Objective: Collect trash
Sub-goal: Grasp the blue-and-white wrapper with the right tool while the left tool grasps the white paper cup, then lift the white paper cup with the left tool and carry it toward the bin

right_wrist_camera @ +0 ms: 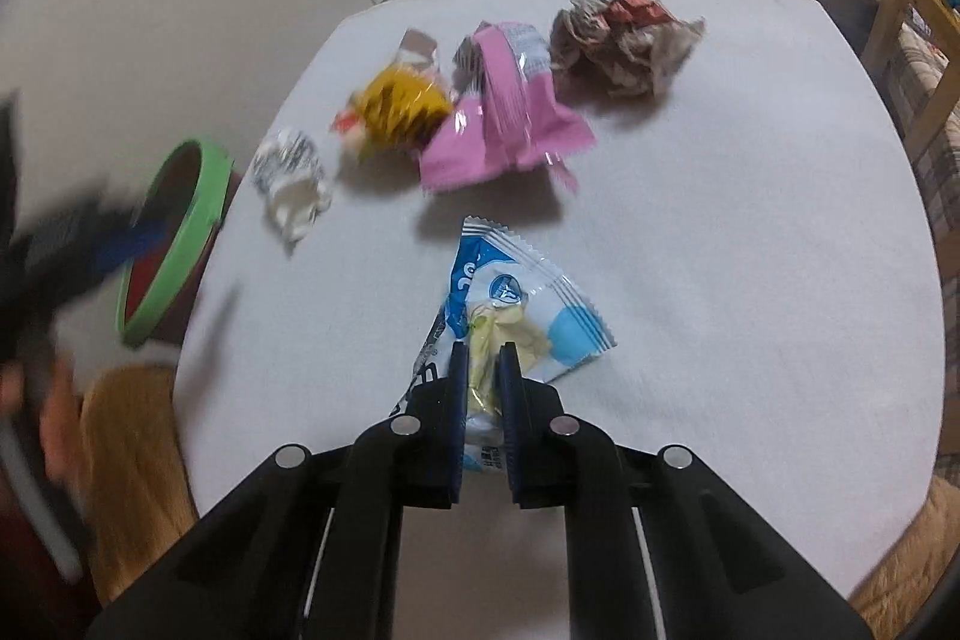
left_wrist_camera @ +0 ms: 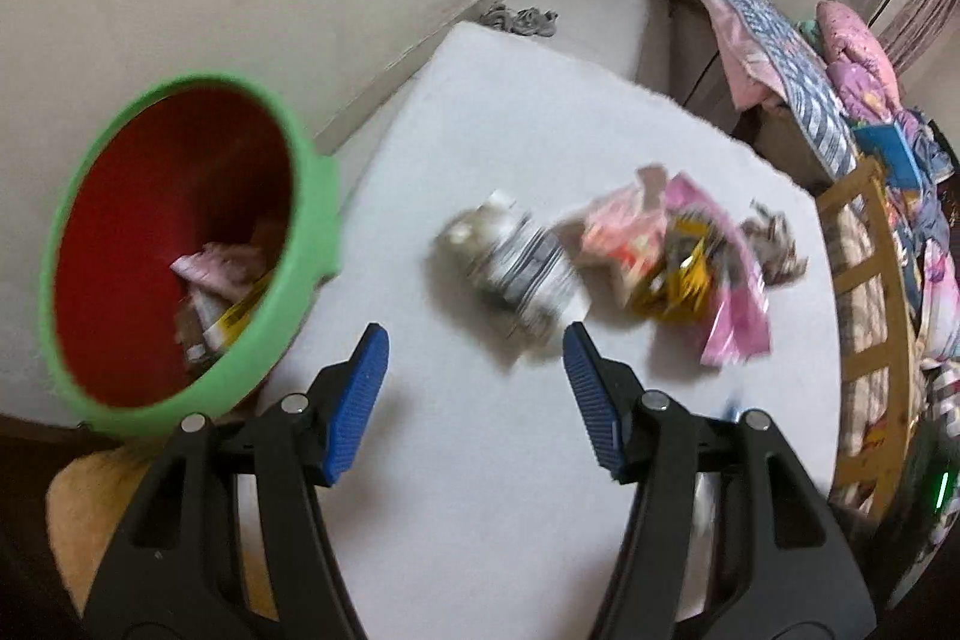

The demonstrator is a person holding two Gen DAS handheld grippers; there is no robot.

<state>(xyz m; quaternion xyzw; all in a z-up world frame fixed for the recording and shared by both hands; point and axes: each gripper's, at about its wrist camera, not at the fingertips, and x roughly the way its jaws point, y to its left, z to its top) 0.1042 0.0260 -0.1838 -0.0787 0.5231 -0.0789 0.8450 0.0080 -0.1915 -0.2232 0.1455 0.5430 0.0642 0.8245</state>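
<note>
White cloth [right_wrist_camera: 720,220] covers the table under both my claws, with a pale wall behind it and a bed off to the right.

My right claw [right_wrist_camera: 483,370] is clamped tight on a blue packet [right_wrist_camera: 540,304], pads squeezing its crumpled near end with just a sliver of yellowish plastic showing between them. The packet's long axis runs away from me, its serrated far end pointing up the table and its body fanning out to the right of the pads. It sits close to the near edge of the cloth.

My left claw [left_wrist_camera: 474,352] stands apart, blue pads wide, nothing between them and nothing touched. In the right view, that claw shows only as a dark blur at the left edge.

Just past the left pads lies a grey wad [left_wrist_camera: 510,268], blurred, right in line with the gap. In the right view it sits left of the other litter. Beyond it to the right sit a yellow wrapper [right_wrist_camera: 402,106] and a pink wrapper [right_wrist_camera: 504,130], touching each other, the pink one lying long-ways toward me and flaring at its near end. Farther right is a brown paper ball [right_wrist_camera: 618,40], apart from the pink wrapper.

Off the table's left edge stands the bin [left_wrist_camera: 300,244], green rim, red inside, with a few wrappers at the bottom.
</note>
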